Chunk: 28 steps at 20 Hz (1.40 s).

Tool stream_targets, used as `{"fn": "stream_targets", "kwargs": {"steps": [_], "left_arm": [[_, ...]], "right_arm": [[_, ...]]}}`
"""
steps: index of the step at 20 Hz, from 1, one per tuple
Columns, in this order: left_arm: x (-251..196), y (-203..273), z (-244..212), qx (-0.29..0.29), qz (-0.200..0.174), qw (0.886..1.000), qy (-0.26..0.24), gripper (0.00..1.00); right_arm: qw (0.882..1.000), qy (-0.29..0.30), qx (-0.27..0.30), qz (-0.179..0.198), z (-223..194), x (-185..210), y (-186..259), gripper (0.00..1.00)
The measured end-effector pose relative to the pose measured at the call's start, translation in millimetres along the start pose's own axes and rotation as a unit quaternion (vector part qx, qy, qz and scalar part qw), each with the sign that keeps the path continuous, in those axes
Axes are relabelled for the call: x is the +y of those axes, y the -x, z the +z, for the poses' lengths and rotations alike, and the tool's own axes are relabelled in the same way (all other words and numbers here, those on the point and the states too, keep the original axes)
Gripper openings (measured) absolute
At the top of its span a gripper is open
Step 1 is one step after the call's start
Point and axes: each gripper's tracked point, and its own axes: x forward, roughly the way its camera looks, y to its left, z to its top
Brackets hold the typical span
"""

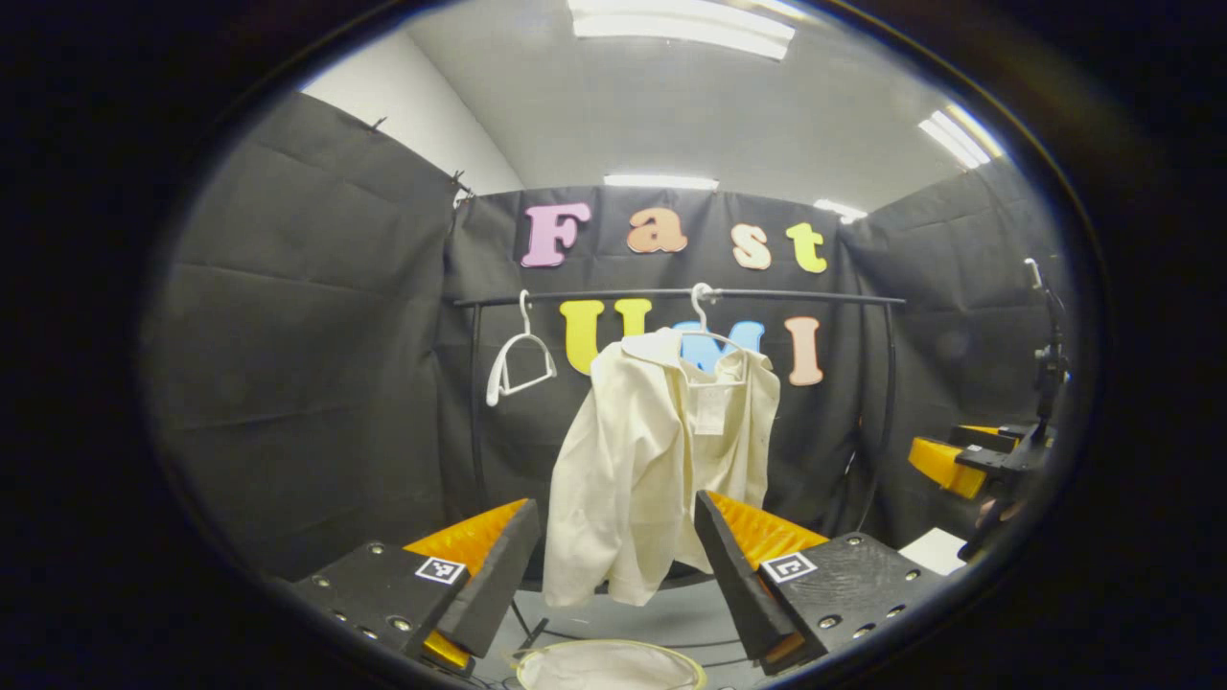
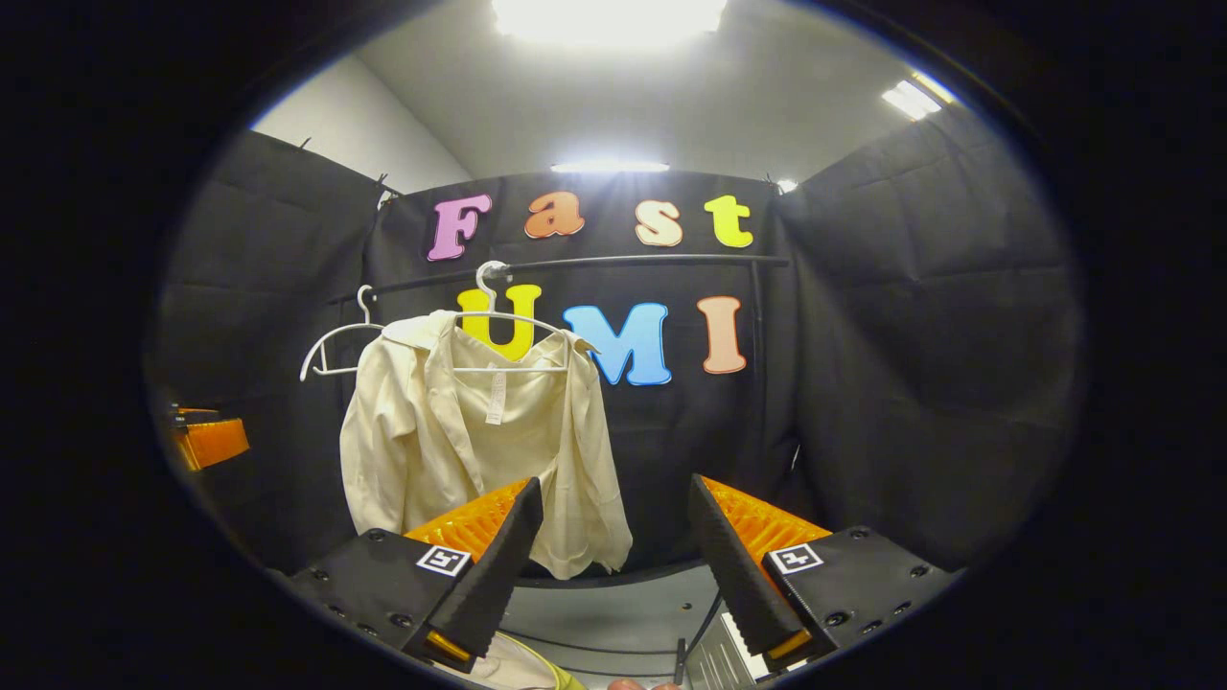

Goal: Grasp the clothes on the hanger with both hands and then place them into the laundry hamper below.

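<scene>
Nearest the lens in the left gripper view, the left hand-held gripper has its 2 fingers spread wide with nothing between them, and the rim of a pale round laundry hamper curves just below them at the bottom edge. Beyond the fingers a cream long-sleeved cotton shirt hangs on a white plastic hanger from a thin black clothes rail, well apart from the fingertips; a second, bare white hanger hangs farther left on the same rail. At the right edge the right hand-held gripper shows side-on, held at about shirt height. In the right gripper view, that gripper's own 2 fingers likewise stand wide apart and empty, with the cream shirt up and to the left of them, its collar draped open over the hanger, and part of the left hand-held gripper at the far left edge. A sliver of what may be the hamper's rim shows at the bottom. Judging by this, the task is at its approach step: nothing is grasped yet. The next move calls for bringing both grippers forward to the shirt, 1 on each shoulder or side, closing on the cloth, lifting it clear of the hanger, then lowering it into the hamper.
</scene>
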Motion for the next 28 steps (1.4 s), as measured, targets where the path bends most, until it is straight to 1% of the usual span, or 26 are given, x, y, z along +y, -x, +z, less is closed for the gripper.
{"fn": "stream_targets", "kwargs": {"steps": [1, 3, 4, 5, 6, 10, 16, 17, 18, 19, 20, 21, 22, 23, 24, 26, 27, 28], "left_arm": [[-2.8, -3.9, 2.2, -0.002, -0.001, 1.0, -0.001, 0.96], [-8.0, -13.2, 0.8, -0.003, 0.0, 1.0, 0.002, 0.96], [-10.8, -19.0, -1.0, -0.002, 0.0, 1.0, 0.004, 0.96], [-14.5, -23.8, -1.4, -0.001, 0.001, 1.0, 0.007, 0.96], [-20.1, -27.5, -3.2, 0.003, 0.0, 1.0, 0.009, 0.96], [-42.1, -41.9, 8.2, -0.003, -0.003, 1.0, -0.001, 0.96], [-80.6, -77.7, 31.2, -0.019, -0.003, 1.0, -0.009, 0.96], [-85.3, -85.7, 35.1, -0.023, 0.0, 1.0, -0.011, 0.96], [-90.3, -94.3, 36.2, -0.025, 0.003, 1.0, -0.011, 0.95], [-95.4, -102.2, 38.8, -0.026, 0.005, 1.0, -0.011, 0.95], [-100.2, -111.6, 39.5, -0.026, 0.007, 1.0, -0.01, 0.95], [-103.5, -120.7, 40.6, -0.026, 0.009, 1.0, -0.011, 0.96], [-104.0, -129.3, 42.1, -0.025, 0.015, 1.0, -0.011, 0.95], [-104.4, -138.3, 44.7, -0.026, 0.021, 0.999, -0.01, 0.96], [-105.8, -147.4, 47.4, -0.027, 0.026, 0.999, -0.008, 0.95], [-108.5, -167.6, 49.2, -0.028, 0.033, 0.999, -0.008, 0.95], [-108.8, -176.9, 49.5, -0.027, 0.036, 0.999, -0.011, 0.95], [-110.5, -185.8, 50.5, -0.028, 0.039, 0.999, -0.015, 0.95]], "right_arm": [[1.0, -0.003, 0.0, 0.0, 0.6, -1.1, -3.8, 0.97], [1.0, 0.0, 0.003, -0.002, -1.3, -7.0, -12.5, 0.97], [1.0, 0.001, 0.006, -0.002, -2.6, -11.0, -17.4, 0.92], [1.0, -0.001, 0.007, -0.001, -3.2, -14.5, -20.6, 0.92], [1.0, -0.004, 0.007, -0.001, -2.8, -18.4, -23.7, 0.97], [1.0, -0.012, 0.011, 0.001, -4.1, -29.3, -47.8, 0.97], [0.999, -0.024, 0.005, 0.022, 5.5, -36.3, -95.9, 0.97], [0.999, -0.025, 0.004, 0.026, 7.6, -36.4, -104.4, 0.97], [0.999, -0.029, 0.003, 0.032, 10.9, -36.0, -113.7, 0.92], [0.999, -0.034, 0.001, 0.04, 14.0, -33.7, -123.7, 0.97], [0.998, -0.04, 0.0, 0.047, 17.5, -32.0, -133.3, 0.97], [0.997, -0.044, -0.001, 0.055, 19.3, -29.9, -143.8, 0.92], [0.997, -0.048, -0.002, 0.064, 21.4, -26.5, -153.6, 0.92], [0.996, -0.048, -0.003, 0.073, 22.2, -22.9, -161.4, 0.97], [0.996, -0.045, -0.003, 0.082, 23.7, -20.4, -170.7, 0.92], [0.995, -0.04, -0.001, 0.095, 24.0, -15.4, -191.2, 0.92], [0.994, -0.041, 0.001, 0.102, 23.2, -11.9, -201.0, 0.97], [0.993, -0.044, 0.002, 0.109, 23.5, -8.7, -210.9, 0.96]]}}
